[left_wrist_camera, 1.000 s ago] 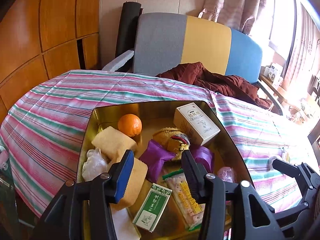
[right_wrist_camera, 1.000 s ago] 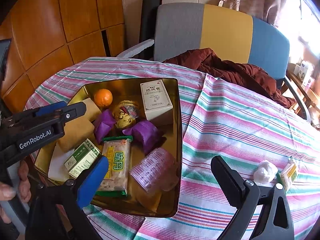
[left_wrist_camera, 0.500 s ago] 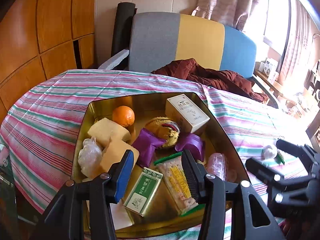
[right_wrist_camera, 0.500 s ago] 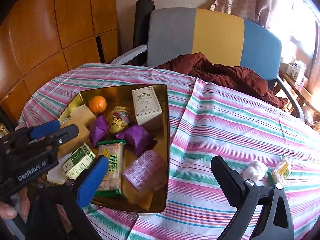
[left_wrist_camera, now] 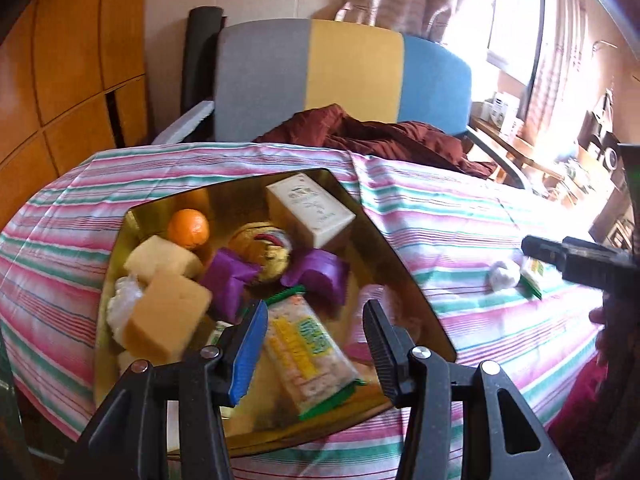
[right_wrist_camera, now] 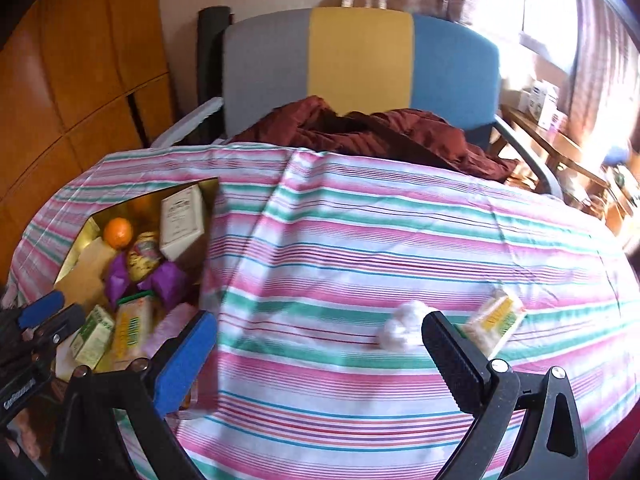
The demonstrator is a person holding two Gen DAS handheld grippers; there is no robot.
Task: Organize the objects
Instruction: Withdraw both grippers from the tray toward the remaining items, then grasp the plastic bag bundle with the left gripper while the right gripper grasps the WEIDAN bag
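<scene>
A gold tray [left_wrist_camera: 224, 200] on the striped tablecloth holds an orange [left_wrist_camera: 189, 229], a white box [left_wrist_camera: 310, 210], two yellow sponges [left_wrist_camera: 164, 322], purple wrappers [left_wrist_camera: 320, 276] and a yellow-green snack pack [left_wrist_camera: 308, 352]. My left gripper [left_wrist_camera: 315, 306] hovers open above the snack pack, gripping nothing. Out on the cloth to the right lie a white wad [right_wrist_camera: 400, 330] and a small yellow-green packet [right_wrist_camera: 494, 326]. My right gripper [right_wrist_camera: 319, 316] is wide open and empty, its right finger just in front of the wad. The view is motion-blurred.
A grey, yellow and blue chair back [right_wrist_camera: 360, 60] with a dark red cloth [right_wrist_camera: 372, 132] stands behind the table. Wooden panels [left_wrist_camera: 72, 80] fill the left wall. A cluttered side table [right_wrist_camera: 560, 140] sits by the bright window at right.
My right gripper has swung right, away from the tray, to the wad and packet on the cloth. The left gripper has shifted right, from over the sponge and green box to the snack pack.
</scene>
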